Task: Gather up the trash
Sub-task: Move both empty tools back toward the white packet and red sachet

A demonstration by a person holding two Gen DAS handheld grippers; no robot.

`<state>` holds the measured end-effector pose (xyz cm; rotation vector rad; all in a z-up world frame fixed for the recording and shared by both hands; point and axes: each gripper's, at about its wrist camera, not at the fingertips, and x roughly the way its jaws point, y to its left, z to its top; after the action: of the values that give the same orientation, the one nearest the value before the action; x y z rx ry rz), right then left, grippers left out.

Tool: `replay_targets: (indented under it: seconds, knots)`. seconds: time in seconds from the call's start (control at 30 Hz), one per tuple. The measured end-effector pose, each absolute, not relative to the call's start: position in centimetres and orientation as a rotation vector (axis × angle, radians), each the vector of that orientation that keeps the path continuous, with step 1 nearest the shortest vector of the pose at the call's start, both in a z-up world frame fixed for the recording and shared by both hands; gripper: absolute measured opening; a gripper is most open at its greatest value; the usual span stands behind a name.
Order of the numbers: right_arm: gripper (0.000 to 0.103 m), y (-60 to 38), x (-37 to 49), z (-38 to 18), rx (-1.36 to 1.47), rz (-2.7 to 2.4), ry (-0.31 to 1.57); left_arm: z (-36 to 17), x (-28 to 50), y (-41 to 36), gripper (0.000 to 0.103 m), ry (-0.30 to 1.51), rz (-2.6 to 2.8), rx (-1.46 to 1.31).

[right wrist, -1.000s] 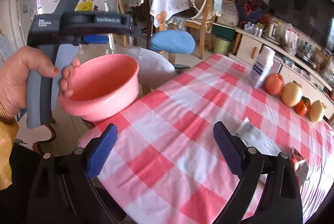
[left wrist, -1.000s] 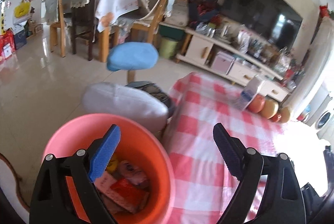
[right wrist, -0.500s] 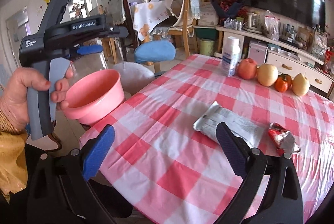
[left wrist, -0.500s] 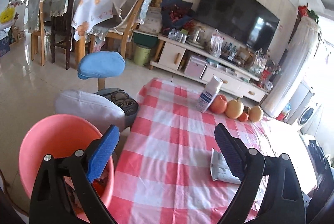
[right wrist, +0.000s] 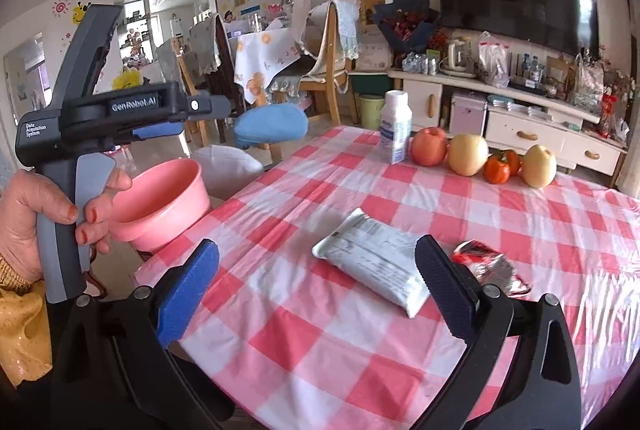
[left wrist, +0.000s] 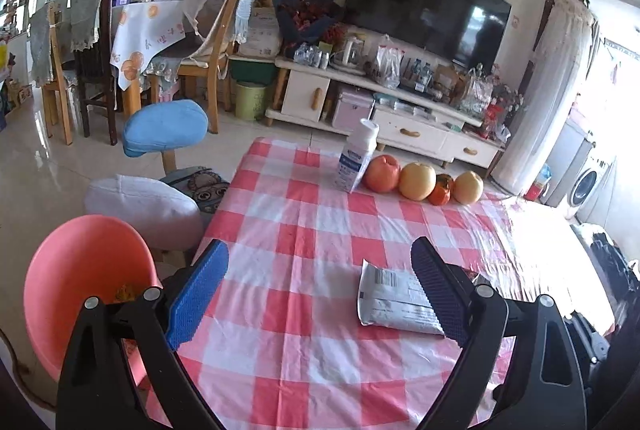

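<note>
A silver-white flat wrapper (right wrist: 370, 266) lies on the red-checked table (right wrist: 304, 330); it also shows in the left wrist view (left wrist: 394, 300). A crumpled red and silver wrapper (right wrist: 490, 268) lies just right of it. A pink basin (left wrist: 84, 282) with trash in it sits beside the table's left edge, and shows in the right wrist view (right wrist: 160, 199). My left gripper (left wrist: 318, 294) is open and empty over the table's near left part. My right gripper (right wrist: 318, 288) is open and empty, short of the silver wrapper.
A white bottle (right wrist: 395, 125) and a row of fruit (right wrist: 466, 153) stand at the table's far side. A white cushioned stool (left wrist: 146, 205) and a blue stool (left wrist: 166, 127) stand left of the table. Chairs, a dining table and a TV cabinet lie beyond.
My left gripper has swung right, from over the pink basin to over the table. My right gripper has turned right too, bringing both wrappers into view. Both stayed open.
</note>
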<state>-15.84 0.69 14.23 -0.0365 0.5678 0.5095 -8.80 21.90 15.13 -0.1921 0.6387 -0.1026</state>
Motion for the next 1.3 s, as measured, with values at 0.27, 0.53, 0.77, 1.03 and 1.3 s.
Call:
replay_targets:
  seconds: [0.27,0.53,0.77,1.03,1.3]
  knots:
    - [0.099,-1.8,-15.6,14.4,-0.021,0.479,0.553,15.0,-8.0,19.0,0.092,0.668,-0.124,-0.164]
    - [0.099,-3.8,-15.2,14.4,-0.017,0.444,0.554,14.6,-7.3,16.2,0.092,0.697,-0.135,-0.118]
    - [0.099,-5.4,-14.6,14.4,0.016,0.430,0.560,14.4,-6.9,13.9,0.092,0.718,-0.159,-0.083]
    - [0.099,-7.6,-13.8,14.2,0.038,0.400,0.567,14.0,-6.7,11.9,0.092,0.731,-0.175,-0.038]
    - [0.099,-10.5,-12.2,13.4,0.075,0.370,0.611,12.7,-6.0,10.7,0.092,0.794,-0.200,-0.044]
